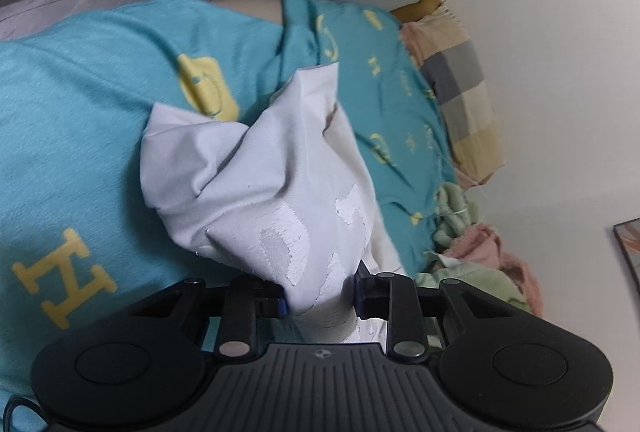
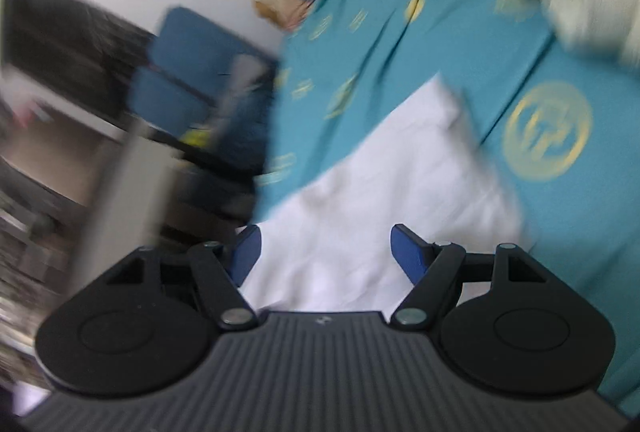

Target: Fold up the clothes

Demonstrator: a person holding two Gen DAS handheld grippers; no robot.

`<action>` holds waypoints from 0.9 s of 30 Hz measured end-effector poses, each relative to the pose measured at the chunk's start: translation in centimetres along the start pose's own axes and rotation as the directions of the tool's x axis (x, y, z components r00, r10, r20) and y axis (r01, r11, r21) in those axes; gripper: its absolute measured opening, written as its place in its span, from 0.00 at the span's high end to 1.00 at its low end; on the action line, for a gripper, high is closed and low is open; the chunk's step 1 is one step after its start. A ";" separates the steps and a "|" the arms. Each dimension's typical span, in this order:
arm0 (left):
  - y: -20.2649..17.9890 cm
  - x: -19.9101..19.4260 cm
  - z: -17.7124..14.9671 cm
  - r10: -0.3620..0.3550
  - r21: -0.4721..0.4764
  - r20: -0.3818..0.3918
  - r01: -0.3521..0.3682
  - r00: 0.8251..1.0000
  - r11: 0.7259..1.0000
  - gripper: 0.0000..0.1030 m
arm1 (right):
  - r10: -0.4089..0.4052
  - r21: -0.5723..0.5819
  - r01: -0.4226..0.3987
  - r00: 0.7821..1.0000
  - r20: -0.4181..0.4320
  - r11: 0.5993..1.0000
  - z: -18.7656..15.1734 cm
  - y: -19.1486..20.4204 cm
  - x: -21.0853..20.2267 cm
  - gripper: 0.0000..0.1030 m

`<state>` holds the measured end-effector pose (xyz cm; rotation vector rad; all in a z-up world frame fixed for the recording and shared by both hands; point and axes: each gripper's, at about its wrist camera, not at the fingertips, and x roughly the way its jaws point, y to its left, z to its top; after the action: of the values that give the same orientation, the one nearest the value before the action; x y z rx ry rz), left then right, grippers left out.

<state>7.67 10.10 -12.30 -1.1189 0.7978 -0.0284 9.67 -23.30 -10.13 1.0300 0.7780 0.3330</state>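
The left gripper (image 1: 320, 292) is pinching a bunched white garment (image 1: 256, 172) at lower centre, over a teal blanket (image 1: 80, 112). The right gripper (image 2: 325, 252) is hovering with its fingers apart above the garment (image 2: 380, 192), not gripping it.

The white cloth garment (image 1: 256, 172) looked matt and finely woven, with a cracked, flaking white print on its lower part. The teal bed cover (image 1: 80, 104) was soft, slightly fuzzy cloth bearing flat yellow printed motifs. A checked beige-and-grey pillow (image 1: 460, 88) was woven cloth, frayed along one edge. The black plastic left gripper (image 1: 320, 296) was matt and ribbed.
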 end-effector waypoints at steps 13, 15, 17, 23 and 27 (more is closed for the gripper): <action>0.1 -1.2 0.0 -0.074 -0.030 0.037 0.075 0.997 0.997 0.73 | 0.300 0.548 -0.197 0.948 -0.103 0.813 -6.1 -5.6 6.1 0.24; 0.1 -1.4 -0.1 -0.088 -0.029 0.038 0.090 0.995 0.996 0.73 | 0.332 0.554 -0.214 0.936 -0.120 0.804 -6.8 -5.0 6.1 0.19; 0.0 -1.6 -0.2 -0.095 -0.017 0.040 0.096 0.995 0.995 0.73 | 0.364 0.565 -0.225 0.920 -0.145 0.794 -7.5 -4.3 6.2 0.19; 0.2 -1.4 -0.1 -0.105 -0.040 0.036 0.106 0.994 0.994 0.74 | 0.336 0.576 -0.233 0.939 -0.077 0.784 -7.5 -5.0 6.7 0.18; 0.5 -1.5 0.0 -0.124 -0.053 0.039 0.126 0.992 0.991 0.74 | 0.296 0.582 -0.220 0.955 -0.037 0.783 -6.9 -5.9 6.9 0.18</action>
<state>6.41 10.94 -11.92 -1.2181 0.6993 -0.0910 8.92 -17.78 -20.09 1.7144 0.8755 0.4136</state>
